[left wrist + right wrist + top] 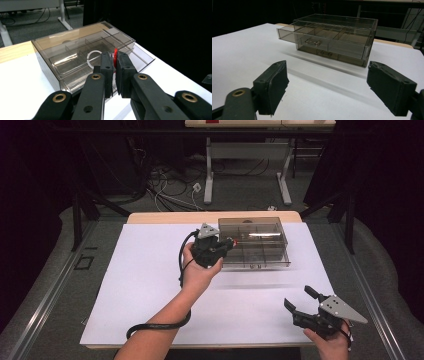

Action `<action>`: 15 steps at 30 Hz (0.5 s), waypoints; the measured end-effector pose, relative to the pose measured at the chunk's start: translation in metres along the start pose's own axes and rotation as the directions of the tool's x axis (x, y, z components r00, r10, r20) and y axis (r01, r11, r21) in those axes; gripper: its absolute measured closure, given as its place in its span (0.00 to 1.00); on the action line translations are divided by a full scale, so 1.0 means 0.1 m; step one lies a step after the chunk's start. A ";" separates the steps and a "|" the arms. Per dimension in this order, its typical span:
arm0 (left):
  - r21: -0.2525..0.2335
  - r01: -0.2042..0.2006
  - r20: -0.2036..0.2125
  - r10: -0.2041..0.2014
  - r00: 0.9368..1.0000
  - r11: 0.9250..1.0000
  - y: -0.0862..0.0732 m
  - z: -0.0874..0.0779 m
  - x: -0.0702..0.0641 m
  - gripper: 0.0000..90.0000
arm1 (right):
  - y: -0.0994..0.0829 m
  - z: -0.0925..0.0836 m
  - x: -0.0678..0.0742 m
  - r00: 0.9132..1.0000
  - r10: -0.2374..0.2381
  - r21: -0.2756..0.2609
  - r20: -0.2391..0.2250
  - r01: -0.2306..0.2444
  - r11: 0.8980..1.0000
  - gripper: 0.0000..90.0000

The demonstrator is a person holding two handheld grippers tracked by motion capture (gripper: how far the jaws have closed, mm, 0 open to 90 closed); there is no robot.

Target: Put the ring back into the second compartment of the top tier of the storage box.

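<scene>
One small red piece [115, 58] is sitting clamped in the left hand-held gripper [113, 65] just above the open upper drawer [322, 41] of the smoky plastic drawer box [252, 241] on the desk [150, 270]; the right hand-held gripper [327, 90] is resting apart, jaws wide.

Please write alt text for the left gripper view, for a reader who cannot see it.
Two black fingers pinch a small red piece near a smoky clear drawer box with its top drawer open. The box stands on a white table.
</scene>
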State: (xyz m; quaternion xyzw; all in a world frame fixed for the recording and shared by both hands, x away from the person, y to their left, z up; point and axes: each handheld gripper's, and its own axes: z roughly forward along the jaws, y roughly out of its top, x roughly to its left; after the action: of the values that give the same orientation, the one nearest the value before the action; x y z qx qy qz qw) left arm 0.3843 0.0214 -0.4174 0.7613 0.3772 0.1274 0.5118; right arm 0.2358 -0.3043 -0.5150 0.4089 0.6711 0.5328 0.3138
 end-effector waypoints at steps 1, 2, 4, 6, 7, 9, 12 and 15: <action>0.004 0.003 0.000 -0.003 1.000 1.000 -0.01 0.02 0.00 0.94 | 0.00 0.00 0.00 1.000 -0.002 0.000 0.001 0.002 1.000 0.18; 0.006 0.003 -0.003 -0.003 1.000 1.000 -0.01 0.05 0.00 0.94 | 0.00 0.00 0.00 1.000 -0.001 -0.001 0.001 0.001 1.000 0.18; 0.010 0.005 -0.002 -0.005 1.000 1.000 -0.02 0.09 0.00 0.94 | 0.00 0.00 0.00 1.000 0.000 -0.001 0.002 0.000 1.000 0.18; 0.027 0.005 -0.005 -0.005 1.000 1.000 -0.03 0.12 0.00 0.94 | 0.00 0.00 0.00 1.000 -0.002 -0.001 -0.003 0.002 1.000 0.18; 0.021 0.005 -0.008 -0.005 1.000 1.000 -0.03 0.15 -0.01 0.94 | 0.00 0.00 0.00 1.000 -0.002 -0.001 -0.001 0.002 1.000 0.18; 0.032 0.002 -0.009 -0.002 1.000 0.999 -0.04 0.18 -0.01 0.94 | 0.00 0.00 0.00 1.000 -0.001 0.000 -0.003 0.001 1.000 0.18; 0.034 -0.001 -0.003 0.001 1.000 0.999 -0.05 0.22 -0.01 0.94 | 0.00 0.00 0.00 1.000 0.001 0.001 -0.003 -0.001 1.000 0.18; 0.034 -0.001 -0.003 0.001 1.000 0.999 -0.05 0.22 -0.01 0.94 | 0.00 0.00 0.00 1.000 -0.003 -0.002 -0.004 0.003 1.000 0.18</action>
State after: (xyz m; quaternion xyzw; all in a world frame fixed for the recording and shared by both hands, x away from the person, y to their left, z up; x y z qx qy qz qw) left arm 0.3945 0.0068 -0.4311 0.7698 0.3798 0.1226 0.4981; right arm 0.2360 -0.3044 -0.5146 0.4065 0.6720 0.5336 0.3138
